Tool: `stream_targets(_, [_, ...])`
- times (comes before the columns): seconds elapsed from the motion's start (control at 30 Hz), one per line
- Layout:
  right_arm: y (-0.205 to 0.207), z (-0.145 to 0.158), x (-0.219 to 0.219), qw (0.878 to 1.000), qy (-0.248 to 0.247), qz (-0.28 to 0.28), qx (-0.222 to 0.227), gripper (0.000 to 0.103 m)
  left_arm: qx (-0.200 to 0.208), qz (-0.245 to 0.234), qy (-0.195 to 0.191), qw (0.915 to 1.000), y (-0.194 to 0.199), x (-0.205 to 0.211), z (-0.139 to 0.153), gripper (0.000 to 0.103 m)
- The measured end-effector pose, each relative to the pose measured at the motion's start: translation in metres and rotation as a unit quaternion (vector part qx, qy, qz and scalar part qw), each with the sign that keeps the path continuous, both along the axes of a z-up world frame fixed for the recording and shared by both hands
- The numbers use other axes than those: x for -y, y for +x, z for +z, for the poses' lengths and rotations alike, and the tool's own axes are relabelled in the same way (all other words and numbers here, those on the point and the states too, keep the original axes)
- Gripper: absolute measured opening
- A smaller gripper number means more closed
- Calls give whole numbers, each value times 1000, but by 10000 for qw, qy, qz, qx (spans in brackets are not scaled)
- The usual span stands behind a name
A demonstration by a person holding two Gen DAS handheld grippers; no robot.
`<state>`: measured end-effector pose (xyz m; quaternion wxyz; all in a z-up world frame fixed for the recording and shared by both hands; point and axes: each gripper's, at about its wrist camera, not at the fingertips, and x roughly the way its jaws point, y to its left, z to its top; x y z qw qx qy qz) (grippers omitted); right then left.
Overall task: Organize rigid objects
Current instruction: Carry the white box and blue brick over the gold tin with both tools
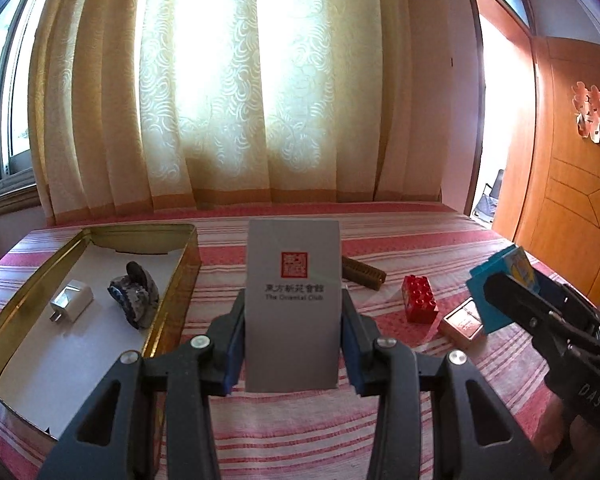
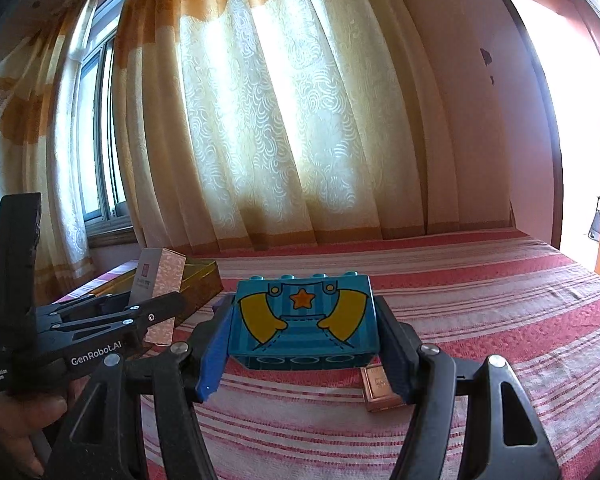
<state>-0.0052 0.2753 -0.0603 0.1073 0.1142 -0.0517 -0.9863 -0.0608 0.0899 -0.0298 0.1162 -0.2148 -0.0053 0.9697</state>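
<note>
While the left wrist view shows the left gripper (image 1: 293,332) clamped on an upright grey card box (image 1: 293,304) with a red seal, only it reveals the open gold tin (image 1: 180,280) to that gripper's left, lined in pale card and holding a white plug adapter (image 1: 71,300) and a dark, lumpy object (image 1: 136,294). To its right on the striped bedspread (image 1: 300,432) lie a ridged brown bar (image 1: 363,273), a studded red brick (image 1: 419,299) and a small copper-coloured box (image 1: 462,322). The right wrist view alone shows the right gripper (image 2: 304,344) clamped on a glossy blue studded brick (image 2: 304,320) printed with yellow arms and an orange star, held above the bedspread; the copper-coloured box lies just below its right finger.
</note>
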Motion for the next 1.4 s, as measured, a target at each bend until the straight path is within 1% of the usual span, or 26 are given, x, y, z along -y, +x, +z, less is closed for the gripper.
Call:
stream_targets(0.17, [2, 0, 2, 10000, 14, -15, -31, 67, 2, 37, 98, 9999, 0, 9, -1, 40])
stream_targets(0.4, [6, 1, 8, 9999, 23, -43, -135, 67, -127, 132, 102, 9998, 5, 17, 1, 40])
stream_targets(0.67, [9, 0, 13, 9998, 10, -41, -178, 67, -169, 244, 165, 9994, 6, 29, 1, 40])
stream_targets(1.03, [12, 1, 26, 9997, 21, 31, -258, 67, -257, 370, 165, 9988, 9, 40, 2, 40])
stream_targets(1.4, [11, 1, 40, 9995, 61, 179, -253, 67, -280, 540, 238, 9979, 10, 60, 3, 40])
